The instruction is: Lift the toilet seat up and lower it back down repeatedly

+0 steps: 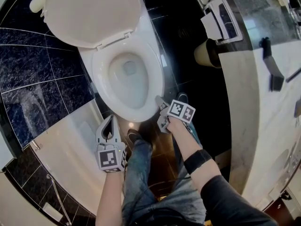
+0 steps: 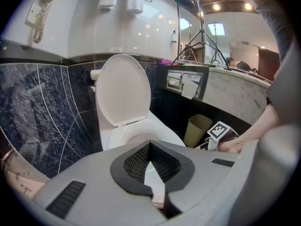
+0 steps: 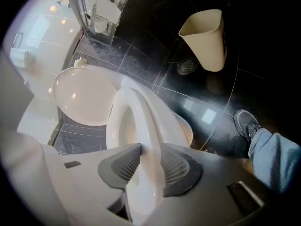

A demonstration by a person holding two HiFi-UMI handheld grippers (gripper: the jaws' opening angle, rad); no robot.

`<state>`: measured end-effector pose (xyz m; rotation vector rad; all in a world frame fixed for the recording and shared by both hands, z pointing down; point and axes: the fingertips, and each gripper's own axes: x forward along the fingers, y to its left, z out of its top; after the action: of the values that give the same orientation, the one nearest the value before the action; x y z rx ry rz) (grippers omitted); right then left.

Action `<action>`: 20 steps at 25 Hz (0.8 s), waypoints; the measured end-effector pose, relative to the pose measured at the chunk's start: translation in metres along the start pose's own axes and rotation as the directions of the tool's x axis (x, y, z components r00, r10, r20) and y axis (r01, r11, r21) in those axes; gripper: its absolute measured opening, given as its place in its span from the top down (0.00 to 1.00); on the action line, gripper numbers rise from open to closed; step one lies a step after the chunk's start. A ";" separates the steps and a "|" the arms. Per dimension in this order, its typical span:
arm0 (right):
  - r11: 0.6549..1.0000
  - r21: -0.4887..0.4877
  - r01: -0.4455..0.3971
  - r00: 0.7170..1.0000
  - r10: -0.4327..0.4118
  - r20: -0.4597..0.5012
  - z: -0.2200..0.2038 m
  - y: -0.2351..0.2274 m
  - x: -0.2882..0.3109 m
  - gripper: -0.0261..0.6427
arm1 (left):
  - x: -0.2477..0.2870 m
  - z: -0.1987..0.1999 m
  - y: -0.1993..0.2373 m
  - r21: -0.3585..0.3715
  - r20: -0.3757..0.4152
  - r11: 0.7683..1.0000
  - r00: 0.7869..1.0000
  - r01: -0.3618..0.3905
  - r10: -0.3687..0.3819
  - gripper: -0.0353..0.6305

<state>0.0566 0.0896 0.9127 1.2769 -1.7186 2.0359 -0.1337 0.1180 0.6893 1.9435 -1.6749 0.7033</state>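
Toilet seat (image 1: 156, 86) lies flat on bowl (image 1: 127, 81); lid (image 1: 89, 13) stands raised at 12 o'clock. Right gripper (image 1: 161, 112) clamps seat's front rim at 5 o'clock, so lift looks about to begin. Left gripper (image 1: 111, 120) sits idle at 7 o'clock, jaws together, empty. Cycles completed: cannot tell.

Left tool (image 1: 112, 118) hangs free in front of the body, pointing forward and down. Its jaws are tip to tip, nothing between them (image 2: 150, 143). Left forearm (image 1: 112, 197) is bare and runs straight behind it. Right tool (image 1: 160, 112) is angled down and to the left, jaws clamped across the seat (image 3: 141, 126), both pads (image 3: 175, 166) on it. Right forearm (image 1: 190, 147) is bare and stretched forward, with a black band at mid-forearm and a dark sleeve above the elbow.
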 end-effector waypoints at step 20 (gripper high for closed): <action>0.987 -0.001 -0.162 0.984 0.162 -0.071 0.017 0.088 -0.069 0.78 | -0.044 0.016 -0.007 -0.001 -0.034 1.000 0.999 -0.010 0.010 0.95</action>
<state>0.0517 0.0726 0.8012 1.0816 -1.8497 2.1331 -0.1309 0.1413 0.6485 1.9131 -1.6650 0.7354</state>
